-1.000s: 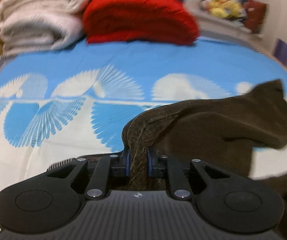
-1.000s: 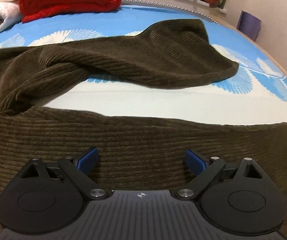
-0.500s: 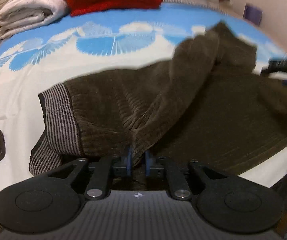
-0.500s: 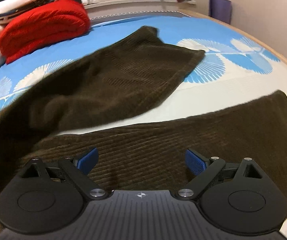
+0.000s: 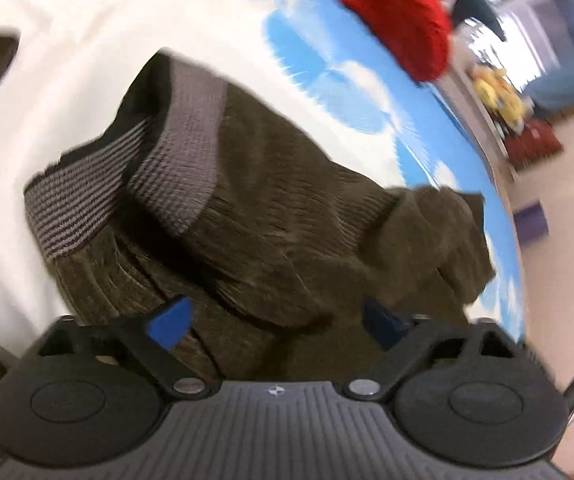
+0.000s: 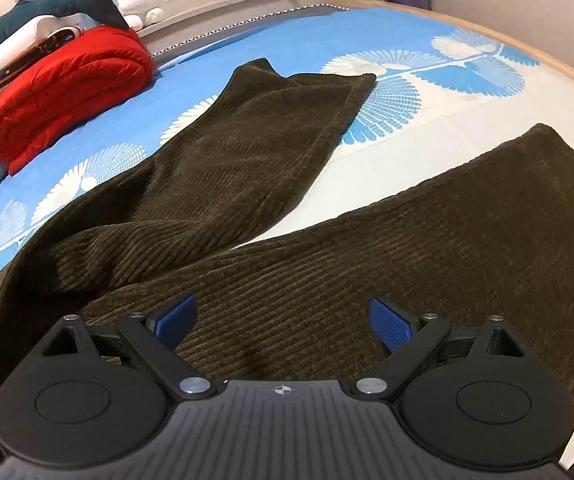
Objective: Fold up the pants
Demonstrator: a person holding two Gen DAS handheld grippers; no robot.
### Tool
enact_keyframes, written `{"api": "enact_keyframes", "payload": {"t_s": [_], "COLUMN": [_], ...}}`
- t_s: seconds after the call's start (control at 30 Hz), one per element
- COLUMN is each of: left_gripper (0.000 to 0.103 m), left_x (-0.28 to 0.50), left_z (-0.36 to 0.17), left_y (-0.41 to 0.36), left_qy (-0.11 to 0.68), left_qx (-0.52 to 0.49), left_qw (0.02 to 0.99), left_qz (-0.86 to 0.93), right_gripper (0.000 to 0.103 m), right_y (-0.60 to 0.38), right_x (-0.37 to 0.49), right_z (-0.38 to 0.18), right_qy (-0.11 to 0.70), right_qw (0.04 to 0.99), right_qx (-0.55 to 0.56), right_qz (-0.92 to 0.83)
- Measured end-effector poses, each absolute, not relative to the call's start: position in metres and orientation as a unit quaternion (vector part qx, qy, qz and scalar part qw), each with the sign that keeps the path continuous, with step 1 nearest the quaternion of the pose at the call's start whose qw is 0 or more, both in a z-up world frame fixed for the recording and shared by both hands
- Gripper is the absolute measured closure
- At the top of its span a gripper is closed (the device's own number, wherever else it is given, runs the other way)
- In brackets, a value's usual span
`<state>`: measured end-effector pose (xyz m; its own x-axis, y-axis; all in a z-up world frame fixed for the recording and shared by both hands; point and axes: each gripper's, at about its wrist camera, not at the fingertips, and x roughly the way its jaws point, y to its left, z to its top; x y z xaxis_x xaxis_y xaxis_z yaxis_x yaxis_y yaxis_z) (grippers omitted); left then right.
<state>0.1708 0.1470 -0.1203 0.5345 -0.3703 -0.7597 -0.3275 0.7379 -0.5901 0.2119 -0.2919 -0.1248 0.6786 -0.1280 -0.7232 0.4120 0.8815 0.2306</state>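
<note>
pants (image 6: 247,168) lengthwise, cuffs far

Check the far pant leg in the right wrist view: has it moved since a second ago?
Yes. The far pant leg has swung away from the red blanket; its cuff now points up the bed.

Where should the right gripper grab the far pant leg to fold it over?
Probably the far pant leg at its hem corner, coming from above. That edge lies flat and free on the bedsheet, and the right gripper is open.
</note>
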Motion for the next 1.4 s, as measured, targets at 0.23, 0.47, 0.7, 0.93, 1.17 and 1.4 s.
{"api": "enact_keyframes", "payload": {"t_s": [0.23, 0.47, 0.7, 0.93, 1.17, 1.4], "left_gripper": [0.077, 0.082, 0.081, 0.076, 0.026, 0.031], "left_x": [0.198, 0.197, 0.205, 0.213, 0.219, 0.215], "left_z": [-0.142, -0.14, -0.145, -0.149, -0.146, -0.136], "left_y": [0.173, 0.167, 0.172, 0.174, 0.165, 0.156], "left_qy": [0.497, 0.489, 0.506, 0.51, 0.501, 0.489], "left_qx": [-0.423, -0.401, -0.401, -0.391, -0.401, -0.37], "left_qw": [0.757, 0.773, 0.763, 0.766, 0.767, 0.79], "left_qz": [0.042, 0.054, 0.043, 0.019, -0.022, -0.02], "right_gripper": [0.009, 0.009, 0.007, 0.007, 0.096, 0.096], "right_y": [-0.308, -0.341, -0.315, -0.279, -0.269, -0.357], "right_x": [0.202, 0.288, 0.48, 0.592, 0.595, 0.491], "right_z": [-0.099, -0.043, -0.074, -0.154, -0.156, -0.026], "right_qy": [0.301, 0.296, 0.383, 0.442, 0.428, 0.316], "right_qw": [0.909, 0.898, 0.863, 0.848, 0.86, 0.89], "right_qx": [0.249, 0.31, 0.3, 0.222, 0.108, 0.236], "right_qz": [-0.148, -0.099, -0.135, -0.19, -0.257, -0.229]}}
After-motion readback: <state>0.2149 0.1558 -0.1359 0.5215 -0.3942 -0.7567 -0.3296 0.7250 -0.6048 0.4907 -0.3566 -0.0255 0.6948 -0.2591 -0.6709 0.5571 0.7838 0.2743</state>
